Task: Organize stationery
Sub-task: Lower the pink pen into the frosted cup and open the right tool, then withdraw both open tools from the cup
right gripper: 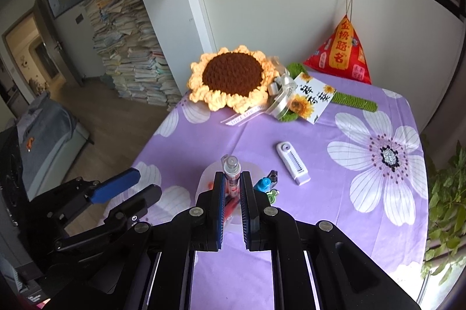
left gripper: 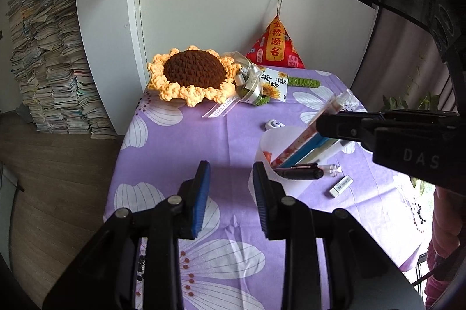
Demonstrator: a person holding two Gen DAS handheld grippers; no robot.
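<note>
Right gripper [right gripper: 232, 184] pinches a clear red-patterned pen [left gripper: 314, 129] over a translucent white plastic cup [left gripper: 269, 145] holding pens; left gripper [left gripper: 231, 187] spread, empty.

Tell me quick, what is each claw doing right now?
Left gripper: open, nothing between its fingers.
Right gripper: closed on a clear pen above the white cup.

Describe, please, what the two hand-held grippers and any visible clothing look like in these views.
Both are black, angular plastic frames with round silver bolt heads at the joints. The left hand-held gripper and the right hand-held gripper each carry two flat fingers faced with blue ribbed pads. Pale letters "DAS" mark the right one's body. A pink sleeve shows at the frame edge. No cables are clearly visible.
</note>
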